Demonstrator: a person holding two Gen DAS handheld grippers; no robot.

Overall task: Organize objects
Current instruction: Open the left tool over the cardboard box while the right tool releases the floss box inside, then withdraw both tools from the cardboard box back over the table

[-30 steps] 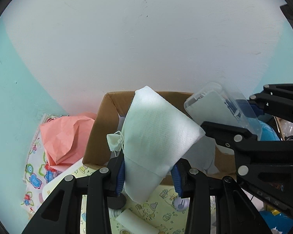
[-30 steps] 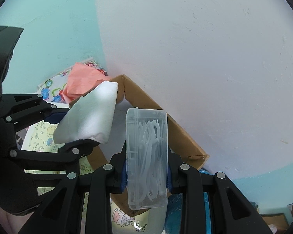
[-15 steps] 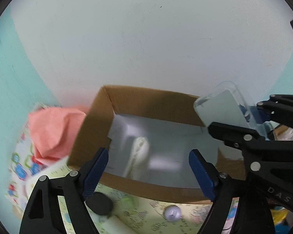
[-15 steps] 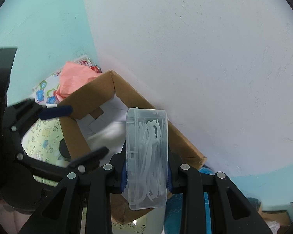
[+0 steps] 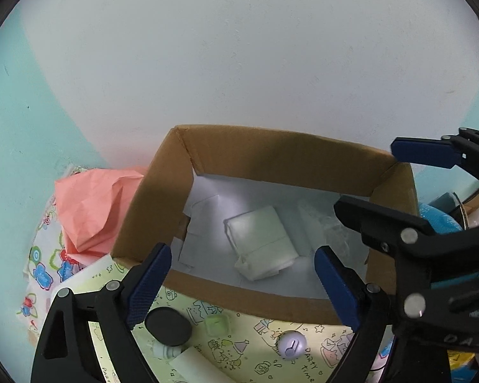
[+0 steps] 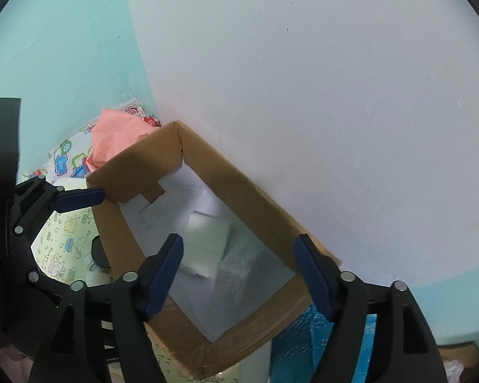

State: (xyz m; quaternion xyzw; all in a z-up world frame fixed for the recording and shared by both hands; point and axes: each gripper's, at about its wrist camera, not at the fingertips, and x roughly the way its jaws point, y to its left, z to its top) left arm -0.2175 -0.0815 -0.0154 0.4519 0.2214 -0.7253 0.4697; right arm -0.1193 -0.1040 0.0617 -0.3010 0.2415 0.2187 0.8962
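An open cardboard box (image 5: 271,156) (image 6: 246,191) stands against the wall. A folded white tissue pack (image 5: 262,242) (image 6: 207,242) lies on its white floor. A clear plastic case (image 5: 332,233) (image 6: 239,265) lies beside the pack, blurred. My left gripper (image 5: 239,271) is open and empty above the box's near wall. My right gripper (image 6: 239,271) is open and empty above the box; it also shows at the right of the left wrist view (image 5: 376,178).
A pink crumpled paper (image 5: 92,207) lies left of the box on patterned sheets. A black round lid (image 5: 167,325), a green cube (image 5: 217,324) and a white ball (image 5: 292,344) lie on the yellow sheet (image 5: 239,351) in front. Blue packaging (image 6: 303,351) sits right of the box.
My left gripper opened and dropped the white tissue pack into the box. Then my right gripper opened and dropped the clear plastic case into the box.
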